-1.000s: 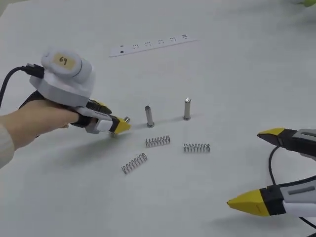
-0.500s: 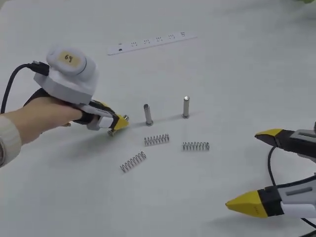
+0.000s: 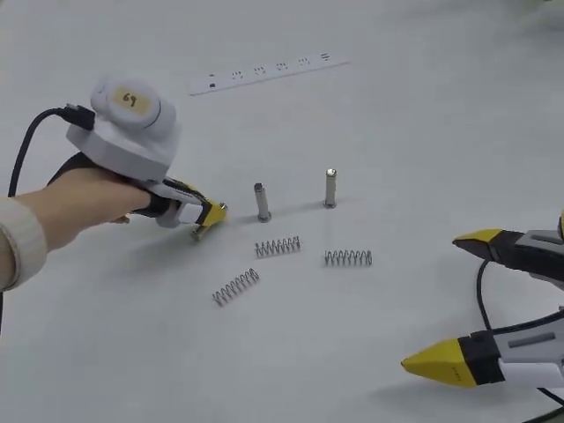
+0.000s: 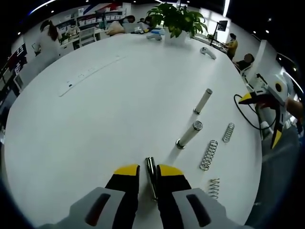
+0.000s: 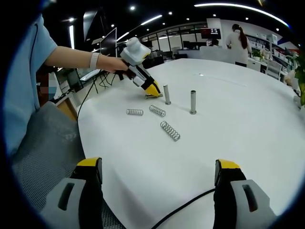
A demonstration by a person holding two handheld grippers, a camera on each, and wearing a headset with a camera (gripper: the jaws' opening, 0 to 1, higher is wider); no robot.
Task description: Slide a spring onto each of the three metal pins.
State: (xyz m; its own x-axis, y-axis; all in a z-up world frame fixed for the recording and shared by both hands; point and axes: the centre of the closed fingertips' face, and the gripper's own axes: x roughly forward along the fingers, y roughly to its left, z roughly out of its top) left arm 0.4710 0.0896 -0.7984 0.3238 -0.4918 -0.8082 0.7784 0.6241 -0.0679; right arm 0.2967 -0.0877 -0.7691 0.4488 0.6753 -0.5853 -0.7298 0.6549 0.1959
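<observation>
Three springs (image 3: 278,248) lie near two standing pins (image 3: 262,202); left gripper (image 3: 211,215) pinches the third pin (image 4: 151,179), whose smooth shaft could slip; right gripper (image 3: 442,300) spread.

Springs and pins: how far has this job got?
Nothing looks finished yet. The three springs lie loose on the table, and two pins stand upright and bare. In hand: the left tongs are shut on the third pin, which is tilted. The right tongs are open and empty. Left to do: probably stand that pin, then thread all three springs.
</observation>
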